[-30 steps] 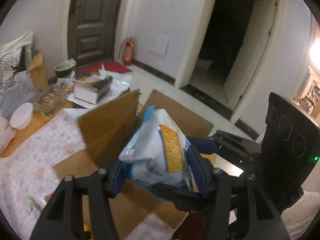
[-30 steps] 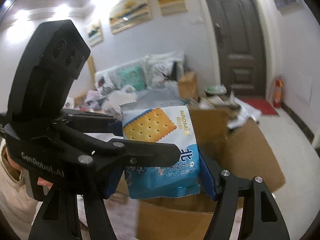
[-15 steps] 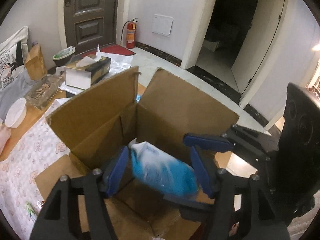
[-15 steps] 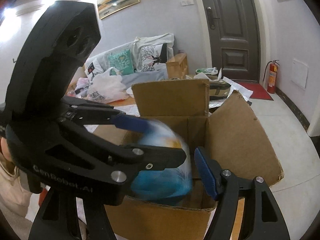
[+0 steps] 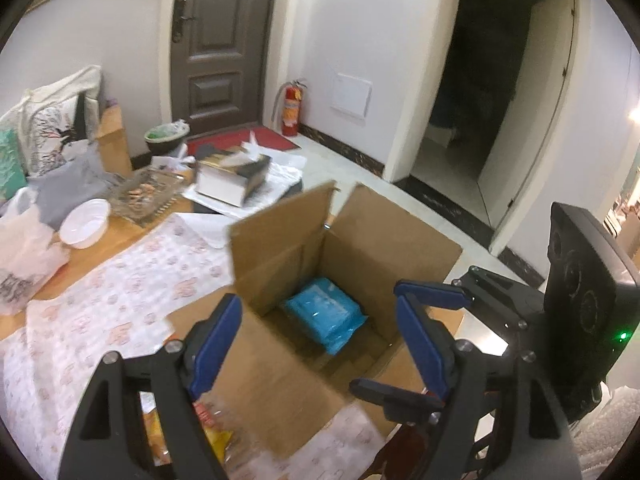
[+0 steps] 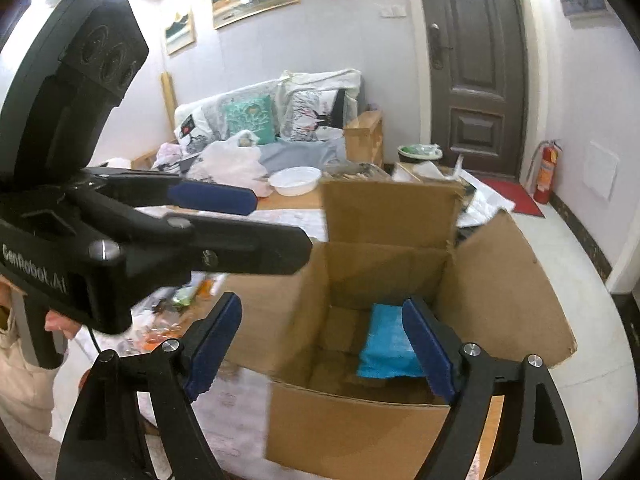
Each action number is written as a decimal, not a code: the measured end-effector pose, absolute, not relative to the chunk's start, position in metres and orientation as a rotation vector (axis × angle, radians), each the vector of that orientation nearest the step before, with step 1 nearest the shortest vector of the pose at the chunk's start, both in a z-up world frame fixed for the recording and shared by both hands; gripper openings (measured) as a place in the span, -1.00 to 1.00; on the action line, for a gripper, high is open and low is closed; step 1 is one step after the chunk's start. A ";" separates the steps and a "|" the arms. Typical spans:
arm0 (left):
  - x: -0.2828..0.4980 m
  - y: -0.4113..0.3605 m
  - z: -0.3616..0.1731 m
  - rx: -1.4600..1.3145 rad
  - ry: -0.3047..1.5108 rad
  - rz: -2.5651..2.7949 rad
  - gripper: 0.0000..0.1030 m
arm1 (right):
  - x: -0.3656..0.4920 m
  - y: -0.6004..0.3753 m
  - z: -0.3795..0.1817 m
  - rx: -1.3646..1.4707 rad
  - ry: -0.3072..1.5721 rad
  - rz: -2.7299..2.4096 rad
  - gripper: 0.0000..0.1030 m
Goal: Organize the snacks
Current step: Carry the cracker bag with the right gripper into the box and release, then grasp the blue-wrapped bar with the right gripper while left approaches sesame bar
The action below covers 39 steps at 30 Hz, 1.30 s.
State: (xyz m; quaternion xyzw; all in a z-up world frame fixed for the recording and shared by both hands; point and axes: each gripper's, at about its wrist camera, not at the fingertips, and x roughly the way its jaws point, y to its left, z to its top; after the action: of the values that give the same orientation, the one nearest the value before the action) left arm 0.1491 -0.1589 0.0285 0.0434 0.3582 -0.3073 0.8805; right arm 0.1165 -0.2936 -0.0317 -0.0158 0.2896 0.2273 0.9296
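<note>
A blue cracker packet point(image 5: 324, 314) lies on the bottom of the open cardboard box point(image 5: 280, 248), towards its far corner. My left gripper point(image 5: 318, 340) hovers above the box's near side, its jaws opening with nothing between the blue pads. In the right wrist view the same packet point(image 6: 386, 340) shows inside the box point(image 6: 500, 280), partly hidden behind a blue pad. My right gripper point(image 6: 320, 348) also hangs over the box, jaws opening and nothing held. The two grippers sit close together, side by side.
Loose snack wrappers point(image 5: 208, 432) lie on the patterned tablecloth point(image 5: 100, 300) beside the box. Further off stand a white bowl point(image 5: 84, 224), a glass tray point(image 5: 148, 192), a tissue box point(image 5: 236, 180) and a plastic bag point(image 5: 24, 256). A person's hand point(image 6: 60, 324) grips the left handle.
A second ago both grippers held the cracker packet above the box. It dropped in and now lies on the bottom. Both pairs of jaws have widened and pulled back a little.
</note>
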 end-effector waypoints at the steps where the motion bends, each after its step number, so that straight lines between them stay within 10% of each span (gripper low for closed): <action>1: 0.145 -0.148 0.032 0.082 0.736 -0.629 0.49 | 0.112 -0.286 -0.028 -0.042 0.587 0.479 0.55; 32: 0.119 0.095 -0.088 -0.201 0.838 -0.399 0.56 | 0.136 -0.054 -0.097 -0.244 0.822 0.739 0.53; 39: 0.138 0.115 -0.116 -0.259 0.887 -0.385 0.56 | 0.161 -0.033 -0.115 -0.269 0.854 0.761 0.26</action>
State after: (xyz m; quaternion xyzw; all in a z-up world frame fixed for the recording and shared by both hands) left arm 0.1382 0.1148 -0.1159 -0.1242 0.4251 -0.1844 0.8774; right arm 0.1605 -0.0332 -0.1149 -0.1267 0.4031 0.3591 0.8322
